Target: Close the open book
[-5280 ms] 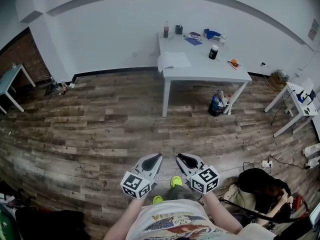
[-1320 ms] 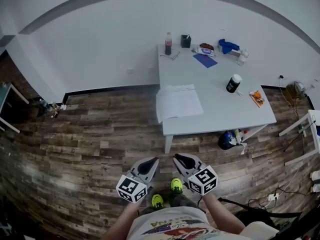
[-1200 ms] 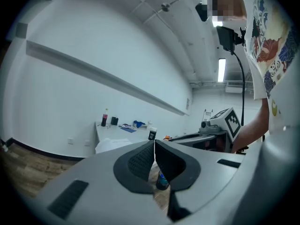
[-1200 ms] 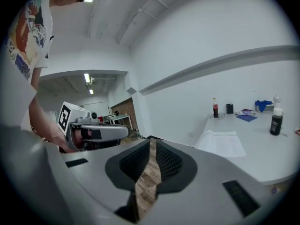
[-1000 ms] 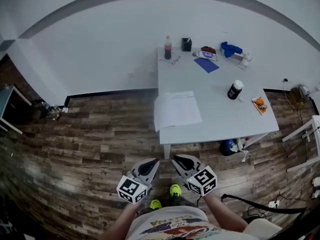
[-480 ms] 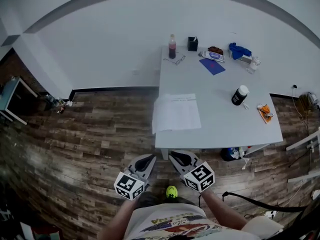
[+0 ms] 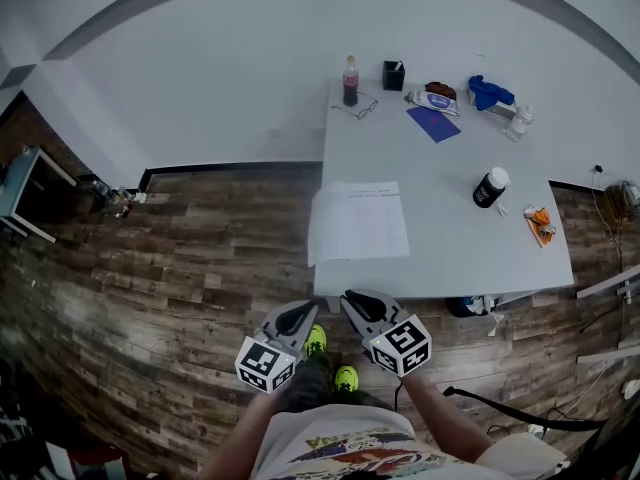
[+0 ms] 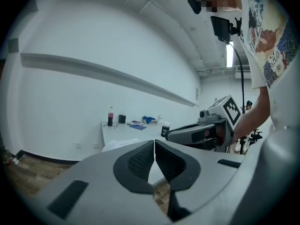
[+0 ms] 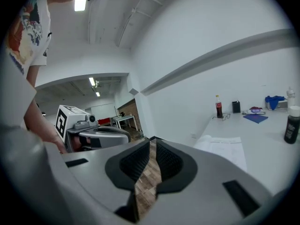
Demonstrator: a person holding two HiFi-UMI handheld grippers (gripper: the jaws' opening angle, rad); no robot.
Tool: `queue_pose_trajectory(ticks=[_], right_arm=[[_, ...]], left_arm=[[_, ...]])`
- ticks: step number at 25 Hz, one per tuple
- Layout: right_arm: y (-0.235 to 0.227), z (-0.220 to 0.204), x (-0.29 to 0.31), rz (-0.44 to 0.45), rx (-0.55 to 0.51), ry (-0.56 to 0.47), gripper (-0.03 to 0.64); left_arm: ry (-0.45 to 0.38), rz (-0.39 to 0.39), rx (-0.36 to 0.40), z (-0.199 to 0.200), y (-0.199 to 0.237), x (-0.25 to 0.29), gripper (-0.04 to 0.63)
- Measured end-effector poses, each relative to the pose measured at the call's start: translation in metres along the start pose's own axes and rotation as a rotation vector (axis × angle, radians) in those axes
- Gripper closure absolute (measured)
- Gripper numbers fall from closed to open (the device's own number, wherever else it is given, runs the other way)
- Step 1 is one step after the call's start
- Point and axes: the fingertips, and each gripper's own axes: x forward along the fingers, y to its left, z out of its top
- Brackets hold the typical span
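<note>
since nothing has touched the open book [image 7: 358, 221] yet, call the task not started: no page lifted, no cover swung, the whole close is still left. your left gripper [image 7: 305, 315] is clenched, pads meeting at the tips with nothing between them. your right gripper [image 7: 352, 300] is drawn in to a thin slit, also empty. both are held side by side, short of the table [image 7: 450, 253] edge, pointing roughly level toward it.

the book lies straight ahead of both grippers, past their tips, on the table corner nearest them. seen from the left gripper it sits ahead and slightly left of the jaws [image 8: 119, 144]; from the right gripper it is ahead and off to the right [image 9: 225, 149].

it looks spread flat, pale printed pages up, thin, and its left side seems to droop a little over the table edge. judging from this, you still need to reach it, get under one side and fold it over the other.
</note>
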Motion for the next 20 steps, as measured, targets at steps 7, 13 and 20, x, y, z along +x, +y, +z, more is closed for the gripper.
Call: queue_pose_trajectory(ticks=[7,13,20], right_arm=[[-0.020,0.004,0.024,-0.048,0.010,0.019,0.584],[-0.045,0.009,0.062,-0.097,0.033,0.029,0.584],[-0.065,0.015,0.106,-0.147,0.048,0.046,0.583]], left_arm=[[-0.005,-0.035,-0.020,-0.003,0.033,0.021,0.581],[-0.006,-0.093,-0.025,0.004,0.071,0.042,0.581],[0.007,-0.160,-0.028,0.006,0.115,0.063,0.581]])
